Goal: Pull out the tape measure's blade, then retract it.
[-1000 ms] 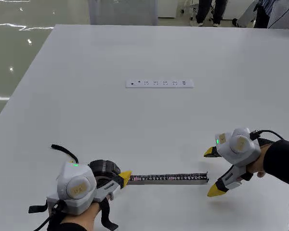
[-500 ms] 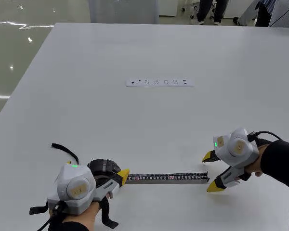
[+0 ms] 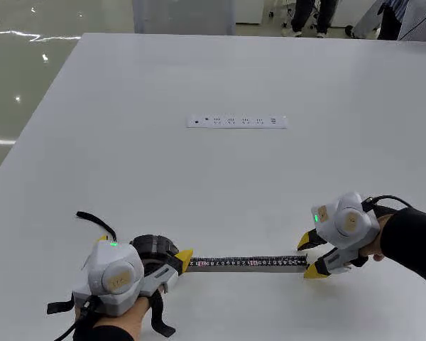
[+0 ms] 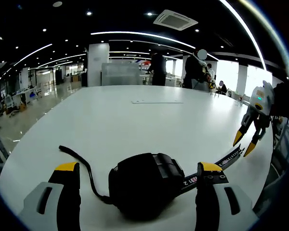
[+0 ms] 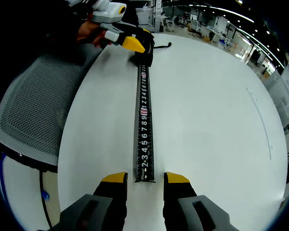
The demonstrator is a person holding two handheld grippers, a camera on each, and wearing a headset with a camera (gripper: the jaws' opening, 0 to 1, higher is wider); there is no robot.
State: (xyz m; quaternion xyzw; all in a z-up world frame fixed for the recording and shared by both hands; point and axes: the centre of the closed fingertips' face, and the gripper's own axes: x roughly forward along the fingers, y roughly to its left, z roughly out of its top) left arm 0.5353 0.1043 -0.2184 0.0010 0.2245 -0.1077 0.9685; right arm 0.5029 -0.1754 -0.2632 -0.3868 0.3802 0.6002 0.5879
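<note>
A black tape measure case (image 3: 153, 246) lies on the white table (image 3: 220, 185) at the near left. Its blade (image 3: 245, 263) runs flat along the table to the right. My left gripper (image 3: 143, 249) stands open around the case (image 4: 144, 185), with a gap on each side, and the blade (image 4: 226, 160) passes by its right jaw. My right gripper (image 3: 309, 257) is at the blade's free end. In the right gripper view the blade (image 5: 144, 120) ends between the jaws of that gripper (image 5: 145, 178), which stands open with a narrow gap on each side of the tip.
A white power strip (image 3: 236, 122) lies mid-table beyond the blade. The case's black wrist strap (image 3: 96, 222) trails to the left. A grey mesh chair (image 5: 29, 110) stands off the near table edge. People stand past the far edge (image 3: 305, 14).
My right gripper has come down and left onto the blade's free end, and its jaws have narrowed around the tip. The left gripper, case and blade have stayed put.
</note>
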